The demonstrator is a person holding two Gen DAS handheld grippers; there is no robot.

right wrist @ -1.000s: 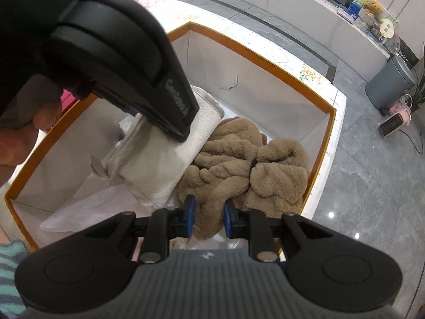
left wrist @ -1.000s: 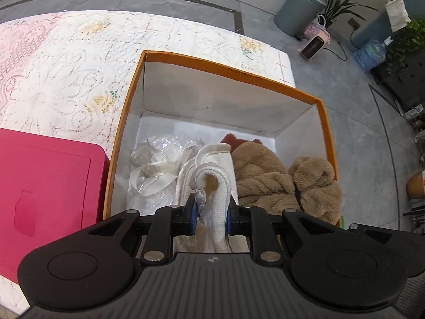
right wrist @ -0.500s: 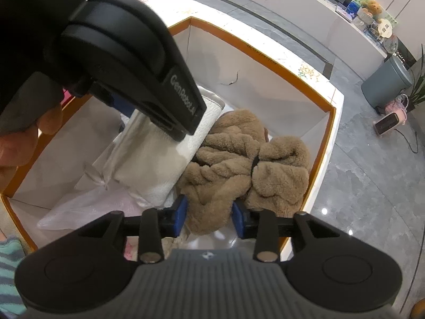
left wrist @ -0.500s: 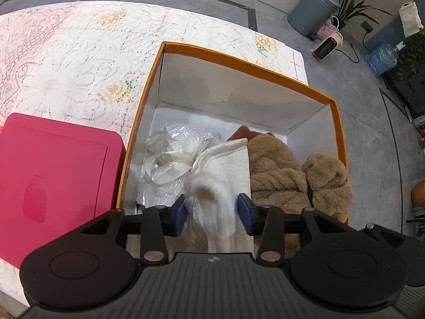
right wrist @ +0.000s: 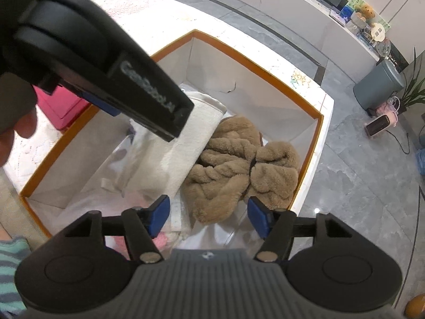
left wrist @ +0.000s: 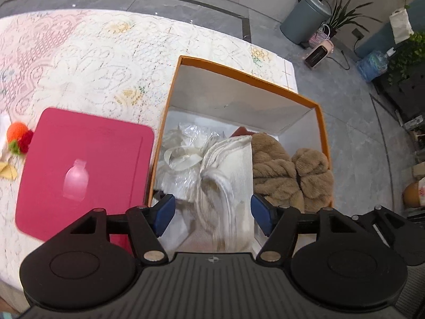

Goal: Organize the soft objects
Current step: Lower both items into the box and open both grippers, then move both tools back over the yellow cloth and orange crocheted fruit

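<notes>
The left gripper (left wrist: 212,214) hangs over the near end of the orange-rimmed box (left wrist: 249,75), its blue pads spread wide with the white towel (left wrist: 233,164) lying loose between them, touched by neither pad as far as the left wrist view shows. The towel's near fold is blurred and runs out of sight under the gripper body. The right gripper (right wrist: 205,216) is likewise spread wide and grips nothing; it hovers above the box's near end, over the brown plush garment (right wrist: 239,164). In the right wrist view the left gripper's black finger crosses above the towel and hides much of the box's left side. Inside the box, the towel lies along the middle, the brown plush fills the right side up against the right wall, and crumpled clear plastic with white ribbon (left wrist: 183,154) sits on the left side; a red scrap (left wrist: 243,131) peeks out behind the plush, too covered to identify. The far part of the box floor is bare. A pink lid (left wrist: 85,170) lies flat on the lace-covered counter (left wrist: 87,61), just beside the box's left wall. The box's right wall stands close to the counter's right edge. Small knitted orange and red pieces (left wrist: 20,135) sit at the left edge of the left wrist view, partly cut off.
</notes>
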